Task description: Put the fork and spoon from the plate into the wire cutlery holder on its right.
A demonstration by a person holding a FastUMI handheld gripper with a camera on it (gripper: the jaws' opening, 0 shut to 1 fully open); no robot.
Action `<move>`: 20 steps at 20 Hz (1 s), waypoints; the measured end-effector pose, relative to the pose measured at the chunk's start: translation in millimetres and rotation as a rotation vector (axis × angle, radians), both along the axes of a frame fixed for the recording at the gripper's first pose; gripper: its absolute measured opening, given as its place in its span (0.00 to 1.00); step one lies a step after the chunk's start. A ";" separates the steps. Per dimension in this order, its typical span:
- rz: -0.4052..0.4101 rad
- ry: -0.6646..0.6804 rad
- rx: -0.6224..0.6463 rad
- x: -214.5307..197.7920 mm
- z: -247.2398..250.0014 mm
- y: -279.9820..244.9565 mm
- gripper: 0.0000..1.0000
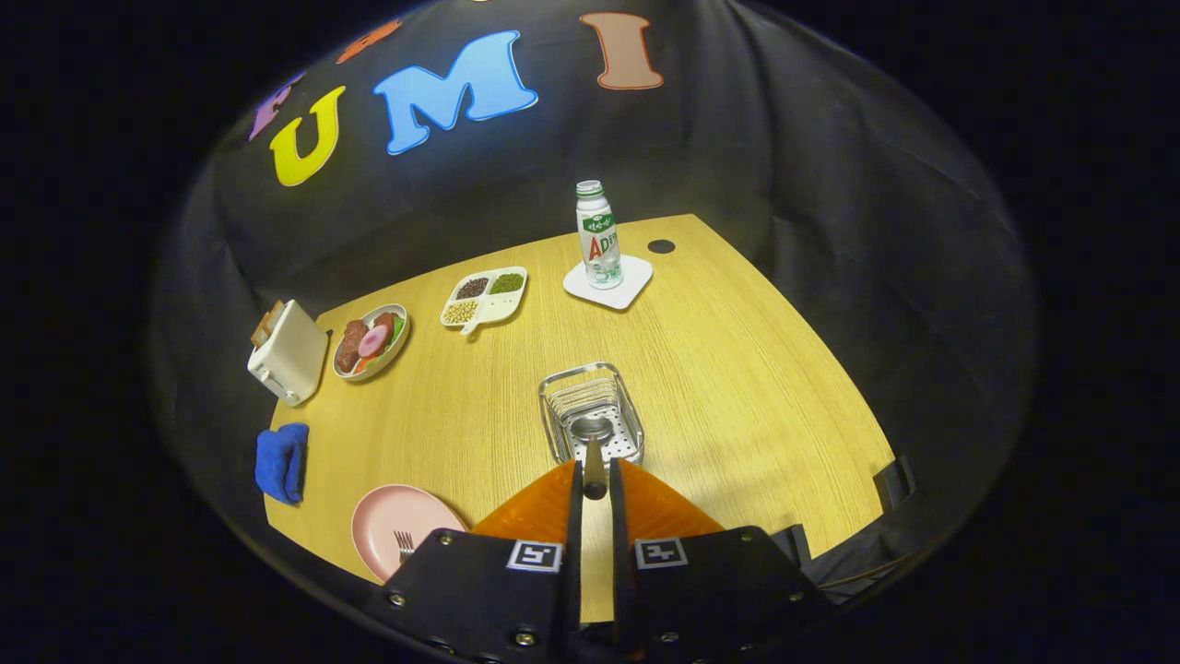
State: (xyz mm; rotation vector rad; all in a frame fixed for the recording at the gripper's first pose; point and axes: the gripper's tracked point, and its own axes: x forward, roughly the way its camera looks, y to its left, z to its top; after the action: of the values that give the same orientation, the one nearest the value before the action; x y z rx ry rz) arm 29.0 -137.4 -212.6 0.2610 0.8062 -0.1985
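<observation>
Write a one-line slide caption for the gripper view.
Gripper shut on the spoon, holding it over the wire cutlery holder; the fork lies on the pink plate.

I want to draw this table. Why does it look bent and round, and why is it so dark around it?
In the gripper view the fisheye lens bows the table edges; light falls brightest near the wire cutlery holder, and the booth wall fades dark. The fingers grip the spoon.
</observation>
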 end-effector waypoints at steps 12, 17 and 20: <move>0.188 0.005 0.029 -7.1 -7.5 96.0 0.15; 0.279 0.045 0.060 -17.4 -27.9 153.7 0.15; 0.341 0.077 0.075 -30.2 -43.2 192.6 0.15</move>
State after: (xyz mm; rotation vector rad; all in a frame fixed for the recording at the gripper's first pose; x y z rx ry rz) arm -1.2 55.2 -255.9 0.1834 0.9222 0.1430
